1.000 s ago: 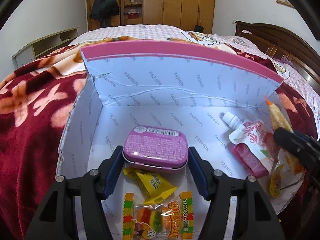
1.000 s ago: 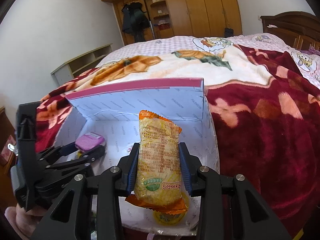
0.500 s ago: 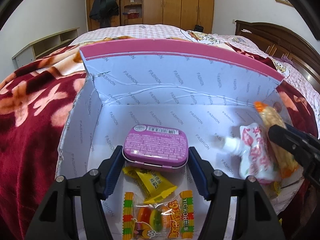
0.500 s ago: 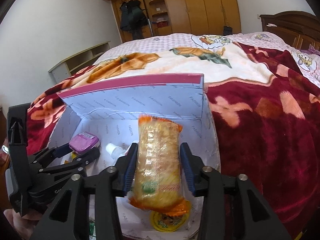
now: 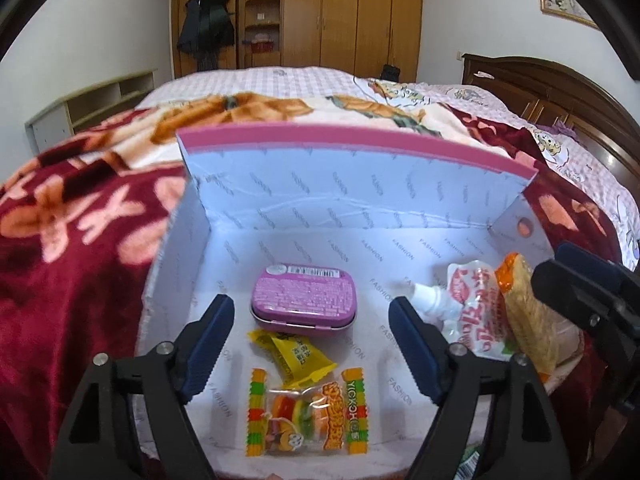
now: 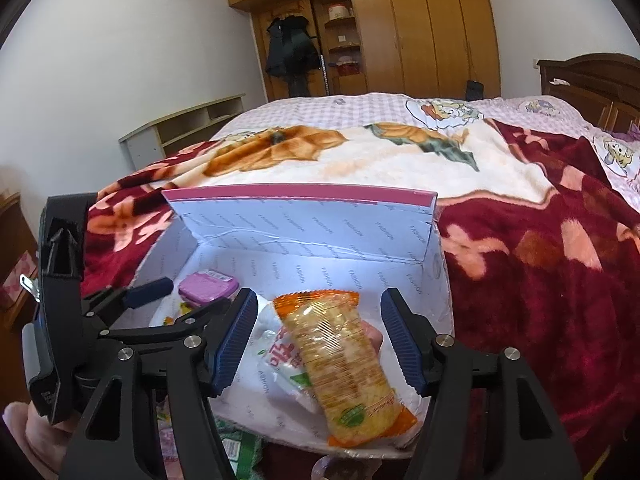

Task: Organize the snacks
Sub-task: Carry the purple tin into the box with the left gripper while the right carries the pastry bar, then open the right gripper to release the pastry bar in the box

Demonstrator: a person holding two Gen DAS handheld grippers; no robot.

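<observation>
- Left wrist view: the left tongs (image 5: 310, 338) stand released, their jaws having just been opening; the purple tin (image 5: 303, 300) lies on the floor of the white box (image 5: 360, 184) between and just ahead of the pads, touching neither.
- Nearer the camera than the tin lie a yellow candy packet (image 5: 298, 354) and a clear gummy burger packet (image 5: 306, 412), between the two arms of the tongs.
- At the right of the box lie a white spouted pouch (image 5: 468, 312) and, partly over it, the orange cracker packet (image 5: 528, 320), with the dark tip of the other tongs just beside it.
- Right wrist view: the right tongs (image 6: 320, 344) are also released, jaws just having been opening; the orange cracker packet (image 6: 344, 364) lies tilted between the pads, free of both, resting on the pouch (image 6: 280, 356) at the box's near edge.
- Only this view shows the left tongs from the side and a hand (image 6: 30, 436) under them; only the left view shows the candy packets clearly.
- The box sits on a bed with a red floral blanket (image 6: 540, 280).
</observation>
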